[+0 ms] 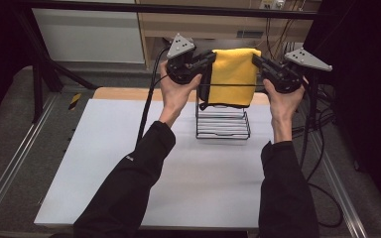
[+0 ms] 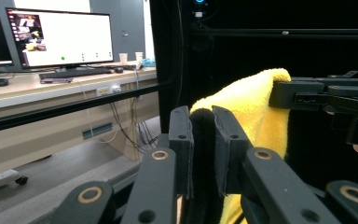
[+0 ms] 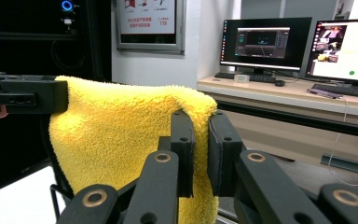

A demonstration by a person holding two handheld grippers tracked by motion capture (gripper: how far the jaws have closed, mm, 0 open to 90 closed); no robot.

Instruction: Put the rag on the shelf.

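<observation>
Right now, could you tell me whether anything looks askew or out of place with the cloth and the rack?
Nothing stands out. The yellow cloth hangs evenly between the left gripper and right gripper, each shut on a top corner, above the upright black wire rack.

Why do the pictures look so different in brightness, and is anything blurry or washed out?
High view: the white table is evenly lit, the surroundings fall into black, and the yellow towel stays sharp. Left gripper view: the monitor glares white, the towel's top edge is overexposed, and the near jaws look soft. Right gripper view: brighter room, crisp towel pile, slightly washed-out right screen.
</observation>
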